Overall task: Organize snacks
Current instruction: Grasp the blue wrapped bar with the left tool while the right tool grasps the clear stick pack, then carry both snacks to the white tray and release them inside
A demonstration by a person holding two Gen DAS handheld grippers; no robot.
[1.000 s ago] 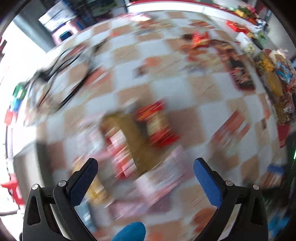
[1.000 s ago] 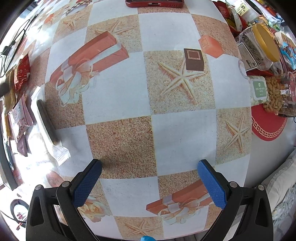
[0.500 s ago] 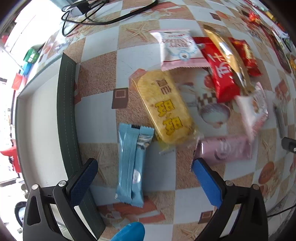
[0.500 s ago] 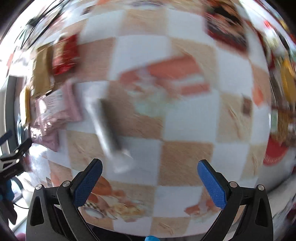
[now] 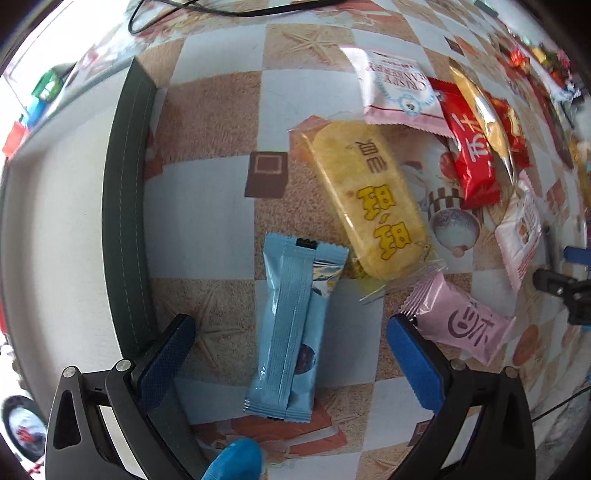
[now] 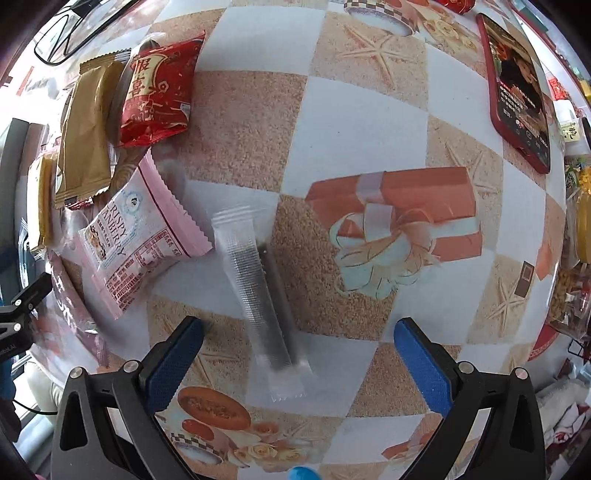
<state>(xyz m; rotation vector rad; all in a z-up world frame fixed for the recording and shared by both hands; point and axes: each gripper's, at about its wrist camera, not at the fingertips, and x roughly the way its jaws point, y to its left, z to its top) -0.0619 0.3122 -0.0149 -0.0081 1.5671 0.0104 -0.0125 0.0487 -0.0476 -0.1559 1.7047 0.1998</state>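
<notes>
A light blue wrapped bar (image 5: 291, 325) lies lengthwise between the fingers of my open left gripper (image 5: 291, 354), which holds nothing. Beyond it lie a yellow rice cracker pack (image 5: 369, 206), a pink candy pack (image 5: 461, 325), a pink-and-white cranberry pack (image 5: 399, 92) and a red pack (image 5: 472, 147). In the right wrist view a clear wrapper with a dark stick (image 6: 262, 291) lies between the fingers of my open right gripper (image 6: 299, 358). To its left lie a pink cranberry pack (image 6: 140, 236), a red pack (image 6: 159, 92) and a gold pack (image 6: 86, 136).
A dark green strip (image 5: 125, 206) runs along the table's left edge. A red phone (image 6: 521, 92) lies at the far right of the tablecloth, with jars and snack bags (image 6: 576, 258) past it. Black cables (image 5: 229, 7) cross the far end.
Both cameras swung from the open tablecloth onto the snack pile. My left gripper has closed in on the blue bar; my right gripper now frames the clear stick wrapper.
</notes>
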